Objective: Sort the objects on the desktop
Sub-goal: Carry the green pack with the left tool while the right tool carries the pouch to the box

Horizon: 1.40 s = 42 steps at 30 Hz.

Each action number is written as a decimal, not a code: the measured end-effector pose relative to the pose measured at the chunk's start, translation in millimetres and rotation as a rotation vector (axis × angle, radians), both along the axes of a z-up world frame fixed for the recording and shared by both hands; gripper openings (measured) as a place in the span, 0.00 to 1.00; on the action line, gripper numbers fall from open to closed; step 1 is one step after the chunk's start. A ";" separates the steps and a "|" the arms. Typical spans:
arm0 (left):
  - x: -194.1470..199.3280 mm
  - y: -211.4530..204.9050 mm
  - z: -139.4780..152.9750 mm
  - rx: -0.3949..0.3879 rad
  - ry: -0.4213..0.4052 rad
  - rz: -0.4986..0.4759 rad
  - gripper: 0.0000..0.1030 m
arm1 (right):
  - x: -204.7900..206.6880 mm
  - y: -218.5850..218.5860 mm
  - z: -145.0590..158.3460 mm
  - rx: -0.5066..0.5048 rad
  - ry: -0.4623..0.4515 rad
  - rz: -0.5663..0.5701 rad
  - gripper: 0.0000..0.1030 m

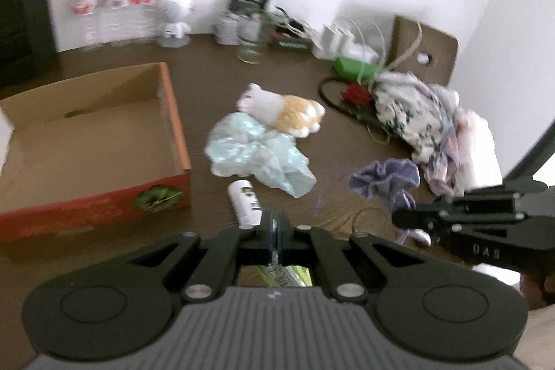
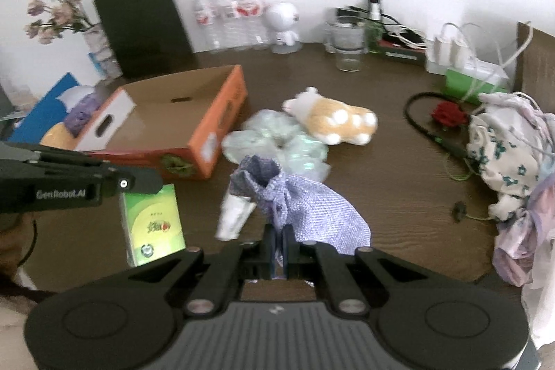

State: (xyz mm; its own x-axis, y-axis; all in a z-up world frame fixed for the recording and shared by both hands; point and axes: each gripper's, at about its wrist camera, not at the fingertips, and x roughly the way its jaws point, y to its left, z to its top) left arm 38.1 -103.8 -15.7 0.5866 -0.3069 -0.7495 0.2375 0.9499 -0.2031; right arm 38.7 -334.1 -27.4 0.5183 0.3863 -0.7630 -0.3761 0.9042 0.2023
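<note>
We see an orange-red cardboard box [image 2: 194, 113] with a plain brown inside and a green leaf print on its end, a lilac mesh pouch [image 2: 298, 207], a white-and-tan plush toy [image 2: 333, 117], pale mint crinkled wrap [image 1: 256, 151], a green-and-yellow packet [image 2: 154, 224], white cloth with dark green flowers [image 2: 499, 144], a red rose [image 2: 449, 115], all on a dark brown wood-grain table [image 2: 399, 189].

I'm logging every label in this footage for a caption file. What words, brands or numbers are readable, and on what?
"GenRobot.AI": white print on the side of the left gripper, seen from the right wrist.
"DAS": faint raised letters on the right gripper, seen from the left wrist.
Green box held by the left gripper: print and round logo, too blurred to read.
White tube: label too small to read.
Water bottles: red labels, blurred.
</note>
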 end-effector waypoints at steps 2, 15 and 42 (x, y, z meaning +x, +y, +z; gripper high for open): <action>-8.8 12.4 6.4 -0.021 -0.006 0.032 0.03 | -5.6 8.4 5.2 0.012 0.010 0.021 0.03; -48.6 91.8 22.4 -0.049 -0.014 0.215 0.02 | -19.0 75.5 24.8 0.066 0.043 0.160 0.03; -3.5 242.5 49.0 -0.028 -0.080 0.308 0.02 | 49.6 242.0 47.1 0.080 -0.001 0.257 0.03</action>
